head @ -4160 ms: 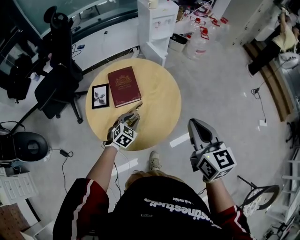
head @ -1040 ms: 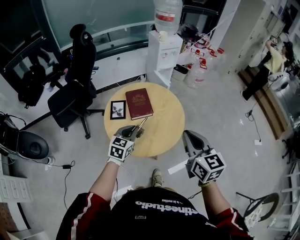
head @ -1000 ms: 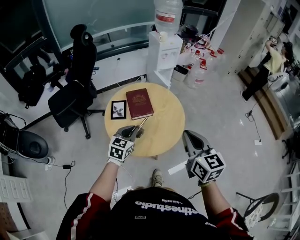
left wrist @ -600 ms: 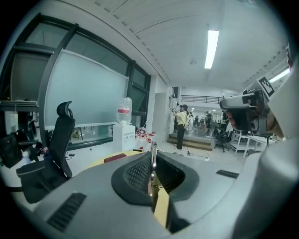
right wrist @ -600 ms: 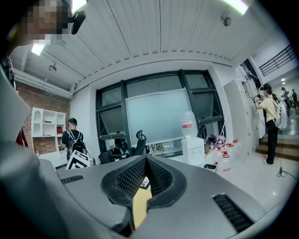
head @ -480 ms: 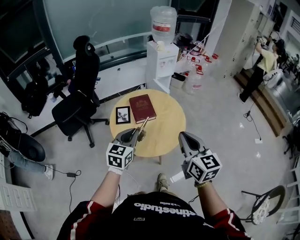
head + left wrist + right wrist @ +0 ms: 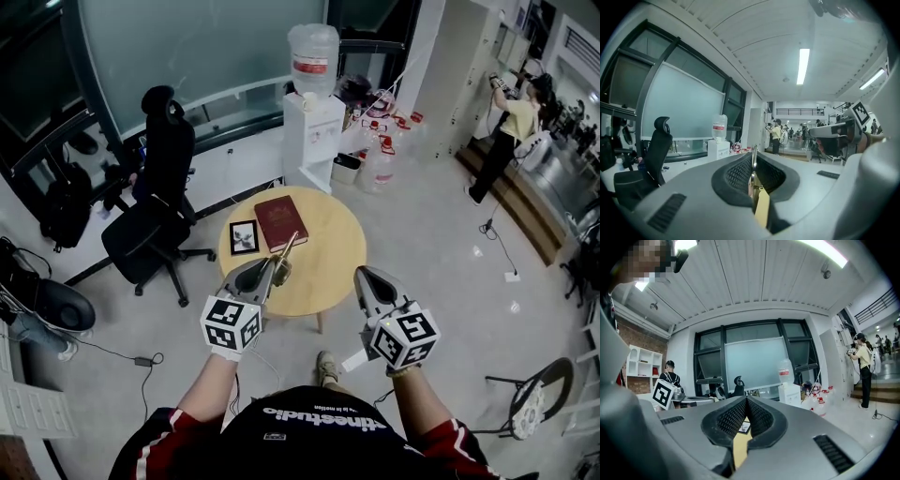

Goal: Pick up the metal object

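I hold the metal object point(image 7: 288, 247) pinched in my left gripper's point(image 7: 270, 269) narrow jaws, clear above the counter point(image 7: 333, 248), so the pickup looks done. My right gripper point(image 7: 364, 276) hangs empty with its jaws together. Next I only need a steady hold.

You have a round, pale wooden table point(image 7: 330, 251) in the middle of the head view, standing on the grey floor point(image 7: 441, 272). Two things lie flat on its upper left part: a dark red book point(image 7: 281, 222) and, just to its left, a small black-framed picture point(image 7: 244, 236). The two sit close beside each other. The right half of the tabletop is bare wood.
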A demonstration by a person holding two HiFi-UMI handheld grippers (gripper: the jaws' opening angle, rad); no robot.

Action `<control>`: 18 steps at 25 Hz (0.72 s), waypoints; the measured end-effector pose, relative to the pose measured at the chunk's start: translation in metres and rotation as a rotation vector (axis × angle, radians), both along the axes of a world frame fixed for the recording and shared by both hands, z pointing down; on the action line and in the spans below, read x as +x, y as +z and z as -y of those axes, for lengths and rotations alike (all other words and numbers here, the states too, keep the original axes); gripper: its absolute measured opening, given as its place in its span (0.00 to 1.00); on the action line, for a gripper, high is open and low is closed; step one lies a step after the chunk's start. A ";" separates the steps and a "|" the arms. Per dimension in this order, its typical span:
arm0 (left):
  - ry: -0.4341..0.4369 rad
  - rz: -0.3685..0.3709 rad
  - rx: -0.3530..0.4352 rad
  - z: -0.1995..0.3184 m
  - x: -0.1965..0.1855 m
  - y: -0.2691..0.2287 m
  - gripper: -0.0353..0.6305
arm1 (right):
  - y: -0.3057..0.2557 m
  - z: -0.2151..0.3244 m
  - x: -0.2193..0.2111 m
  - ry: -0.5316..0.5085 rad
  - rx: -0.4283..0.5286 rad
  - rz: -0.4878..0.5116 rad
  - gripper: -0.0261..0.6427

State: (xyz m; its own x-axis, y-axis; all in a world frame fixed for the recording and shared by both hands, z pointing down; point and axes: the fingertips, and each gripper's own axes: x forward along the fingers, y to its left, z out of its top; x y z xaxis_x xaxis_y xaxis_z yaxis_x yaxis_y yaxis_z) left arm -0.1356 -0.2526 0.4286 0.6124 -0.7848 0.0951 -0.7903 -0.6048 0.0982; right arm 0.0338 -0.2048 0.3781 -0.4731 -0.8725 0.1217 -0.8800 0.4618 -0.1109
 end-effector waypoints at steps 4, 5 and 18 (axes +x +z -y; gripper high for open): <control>-0.012 -0.007 0.025 -0.005 -0.007 -0.012 0.10 | -0.004 -0.005 0.006 0.021 0.012 -0.007 0.08; -0.018 -0.010 0.034 -0.007 -0.010 -0.016 0.10 | -0.005 -0.006 0.007 0.028 0.015 -0.008 0.08; -0.110 -0.057 0.116 -0.033 -0.053 -0.060 0.10 | -0.023 -0.022 0.010 0.069 0.055 0.000 0.08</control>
State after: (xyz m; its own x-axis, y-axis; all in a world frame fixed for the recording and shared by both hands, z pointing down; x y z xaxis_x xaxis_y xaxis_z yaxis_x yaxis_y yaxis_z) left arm -0.1888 -0.2200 0.3686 0.5243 -0.8509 -0.0330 -0.8473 -0.5252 0.0796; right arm 0.0440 -0.1826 0.3551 -0.4115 -0.9085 0.0724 -0.9101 0.4052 -0.0870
